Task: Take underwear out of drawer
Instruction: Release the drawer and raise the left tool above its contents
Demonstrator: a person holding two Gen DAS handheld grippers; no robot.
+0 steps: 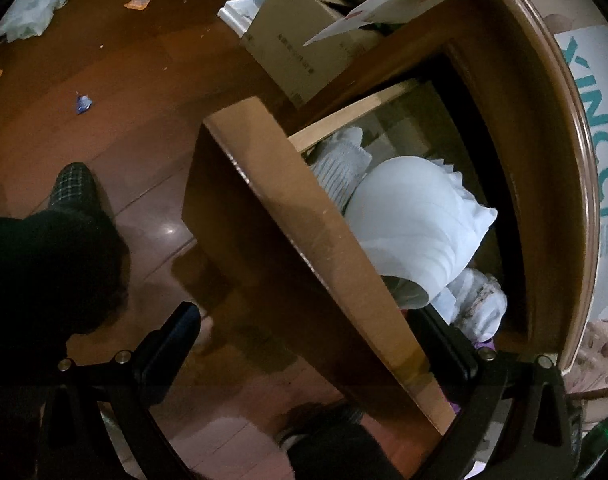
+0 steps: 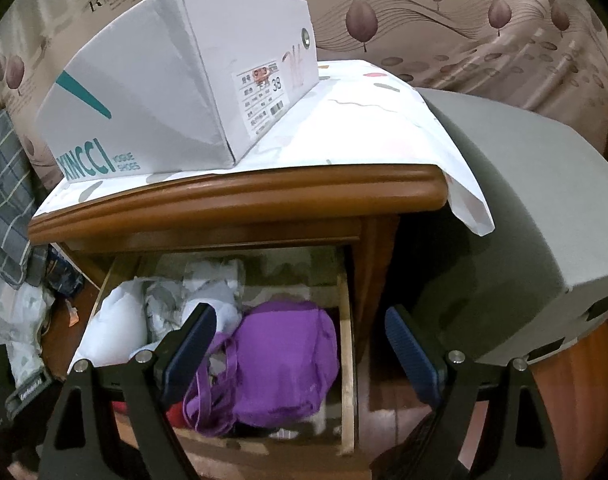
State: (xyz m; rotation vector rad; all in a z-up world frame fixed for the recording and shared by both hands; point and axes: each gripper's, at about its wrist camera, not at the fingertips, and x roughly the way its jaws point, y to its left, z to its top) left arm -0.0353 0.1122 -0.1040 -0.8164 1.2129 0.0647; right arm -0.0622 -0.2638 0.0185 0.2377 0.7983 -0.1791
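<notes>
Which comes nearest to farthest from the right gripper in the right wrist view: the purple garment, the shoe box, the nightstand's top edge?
From the right gripper, jaws open:
1. Purple garment, in the open drawer, just beyond and below the jaws.
2. Nightstand's top edge, above the drawer opening.
3. Shoe box, on top of the nightstand, set back and to the left.

Drawer (image 1: 304,216) front panel hides near contents, left wrist view. Right wrist view: purple garment (image 2: 279,360) partly behind left fingers (image 2: 191,340); red item (image 2: 175,414) at lower centre mostly buried, unidentifiable. Shoe box (image 1: 596,160) cut by right edge.
</notes>
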